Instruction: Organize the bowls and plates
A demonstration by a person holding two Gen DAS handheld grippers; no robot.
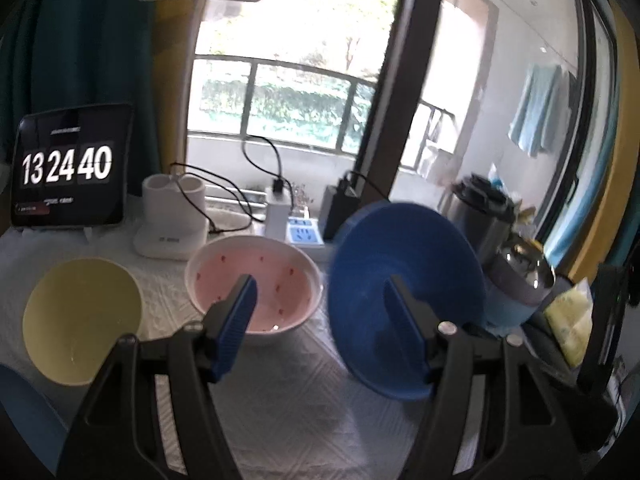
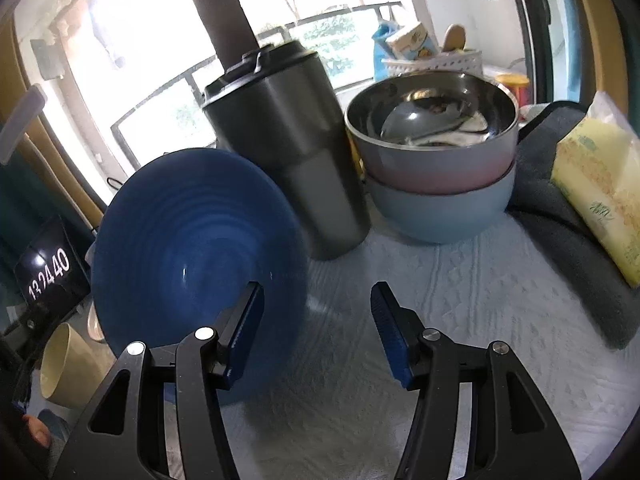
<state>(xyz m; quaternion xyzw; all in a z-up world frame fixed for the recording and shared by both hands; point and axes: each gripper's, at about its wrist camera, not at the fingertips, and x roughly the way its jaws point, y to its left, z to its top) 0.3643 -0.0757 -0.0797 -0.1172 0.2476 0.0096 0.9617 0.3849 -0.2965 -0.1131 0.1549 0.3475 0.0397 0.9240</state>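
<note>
1. And here we are mid-sort: the left gripper (image 1: pixel 322 312) has its fingers spread wide, nothing between them, hovering over the white cloth (image 1: pixel 280 392).
2. The right gripper (image 2: pixel 318 316) is spread just as wide, and I see nothing pinched there either.
3. Now the puzzle: the blue plate (image 1: pixel 404 280) stands tilted up on edge, between the pink bowl (image 1: pixel 256 280) and the dark tumbler (image 2: pixel 288 152). One finger of each gripper sits in front of it, but I cannot tell what props it, or whether anything grips it at all.
4. Done so far, by my reckoning: on the right, the steel-lined bowl (image 2: pixel 432 136) is nested in the pale blue bowl (image 2: pixel 440 212). That looks like a finished stack.
5. Left to do, I would judge: the pink bowl sits alone mid-table, the yellow bowl (image 1: pixel 82 320) stands apart at the left, and the blue plate has no settled place yet.
6. Hard to make out: a blue shape at the left view's bottom-left corner is cut off, perhaps another dish. The plate's lower rim hides behind the gripper fingers, and the steel-lined bowl's contents are only reflections to me.
</note>
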